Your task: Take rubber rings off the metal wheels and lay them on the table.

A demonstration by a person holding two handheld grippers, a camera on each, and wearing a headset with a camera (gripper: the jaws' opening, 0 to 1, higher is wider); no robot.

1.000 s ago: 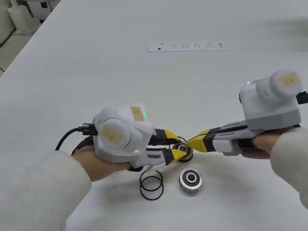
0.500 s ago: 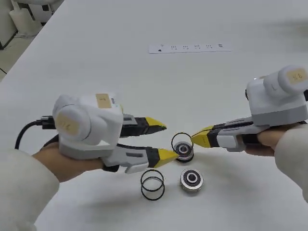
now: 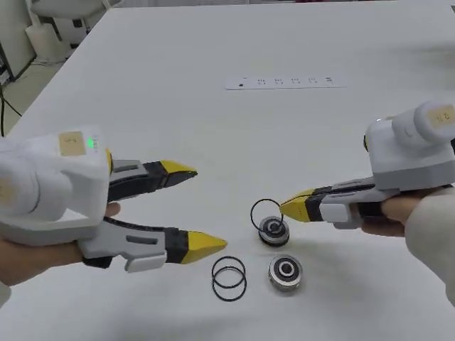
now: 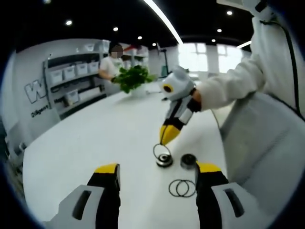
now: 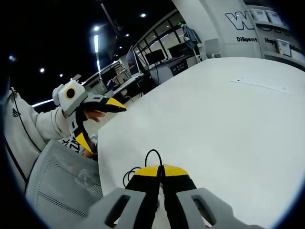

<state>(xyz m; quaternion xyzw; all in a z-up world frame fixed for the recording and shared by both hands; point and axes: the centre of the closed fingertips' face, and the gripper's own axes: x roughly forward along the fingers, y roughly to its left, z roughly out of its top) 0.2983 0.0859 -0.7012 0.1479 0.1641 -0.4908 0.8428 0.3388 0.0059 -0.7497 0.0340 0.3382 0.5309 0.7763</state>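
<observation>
My right gripper (image 3: 283, 207) is pinched shut on a rubber ring (image 3: 252, 213) standing over the wheel (image 3: 274, 229). My left gripper (image 3: 210, 207) is wide open and empty, left of it. Two loose rings (image 3: 229, 278) lie on the table (image 3: 213, 121).

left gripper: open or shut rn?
Open: the left gripper has its two yellow-tipped jaws spread wide apart above the table, gripping nothing.

Lab-like open workspace: long white workbench (image 3: 213, 106), shelving (image 4: 78, 90) with storage bins (image 4: 62, 75), monitors (image 5: 157, 58) on desks, ceiling strip light (image 4: 162, 19), potted plant (image 4: 133, 78).
</observation>
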